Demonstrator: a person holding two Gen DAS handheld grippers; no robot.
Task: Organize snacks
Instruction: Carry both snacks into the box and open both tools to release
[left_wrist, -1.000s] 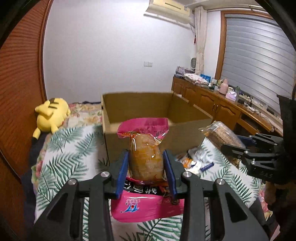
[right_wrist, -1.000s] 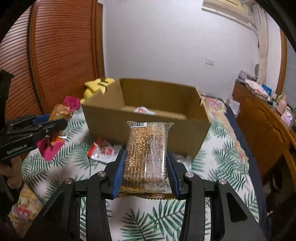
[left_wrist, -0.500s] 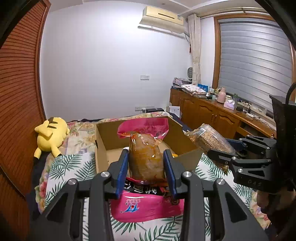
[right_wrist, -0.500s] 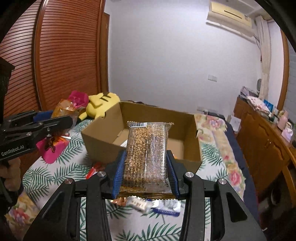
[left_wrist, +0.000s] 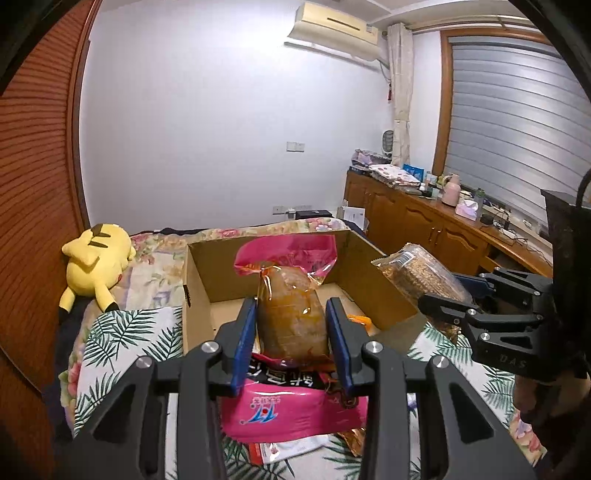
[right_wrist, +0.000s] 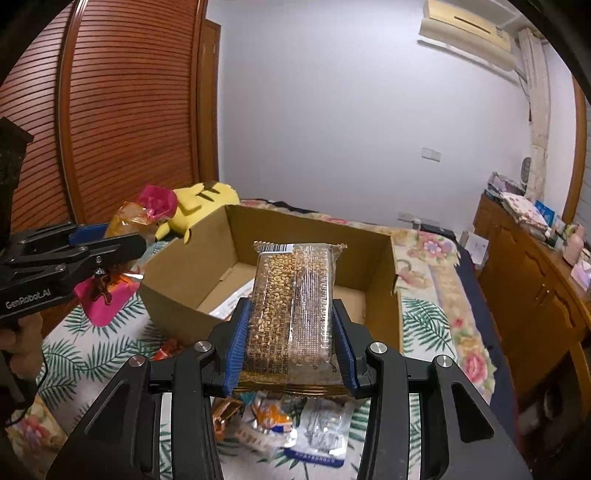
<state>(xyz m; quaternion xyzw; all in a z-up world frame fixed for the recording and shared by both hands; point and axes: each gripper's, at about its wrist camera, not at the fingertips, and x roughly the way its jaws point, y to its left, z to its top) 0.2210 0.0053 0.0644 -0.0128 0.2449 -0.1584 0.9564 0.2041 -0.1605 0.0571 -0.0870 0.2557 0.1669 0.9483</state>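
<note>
Bedroom, leaf-print bedspread (right_wrist: 92, 354); both grippers loaded.
Left gripper (left_wrist: 291, 339) clamps pink snack bag (left_wrist: 290, 314), right gripper (right_wrist: 290, 332) grain-bar pack (right_wrist: 293, 306), long axes pointing ahead; I judge cardboard box (right_wrist: 177, 273) just ahead, below both.

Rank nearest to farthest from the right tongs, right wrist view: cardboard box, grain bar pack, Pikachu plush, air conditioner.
1. grain bar pack: clamped in the right tongs.
2. cardboard box: open, just ahead on the bed.
3. Pikachu plush: beyond the box's far left corner.
4. air conditioner: high on the far wall, upper right.
</note>
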